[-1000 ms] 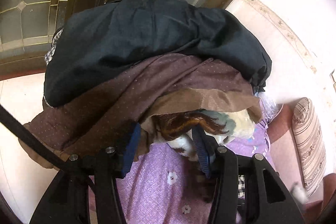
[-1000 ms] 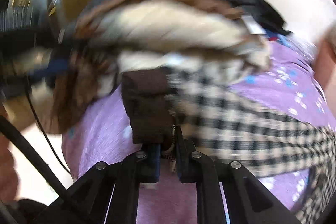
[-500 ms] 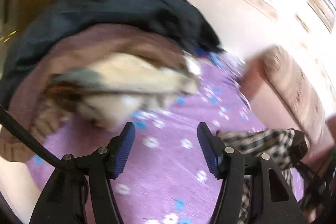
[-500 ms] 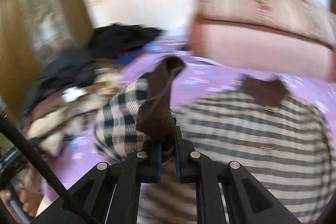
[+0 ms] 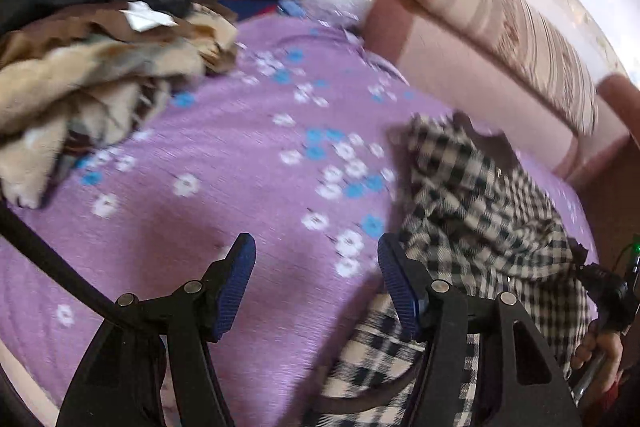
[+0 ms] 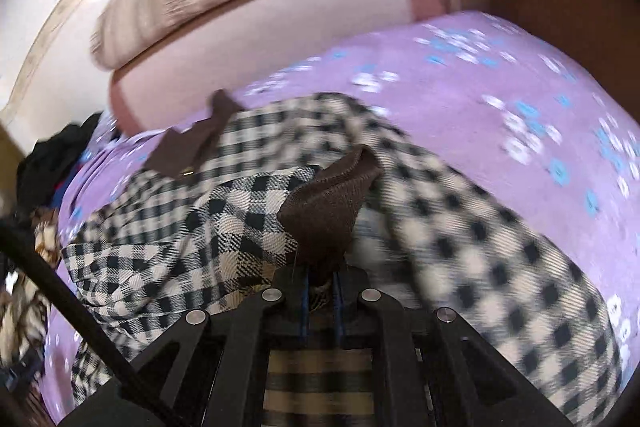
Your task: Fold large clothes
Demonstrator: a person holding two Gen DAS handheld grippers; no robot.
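Right wrist view, right gripper [image 6: 320,287] clamping checked garment's [image 6: 240,227] brown cuff [image 6: 332,195], cuff pointing up

Bare purple bedspread [image 5: 224,155] lies open mid-bed — clothes pile [image 5: 92,67] crowds one side, checked garment [image 5: 480,211] the other.

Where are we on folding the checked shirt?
Done: the checked shirt is off the clothes pile and on the purple bedspread. In hand: right hand-held gripper pinches its brown cuff; left hand-held gripper open, empty. Left: spreading and every fold; it lies crumpled.
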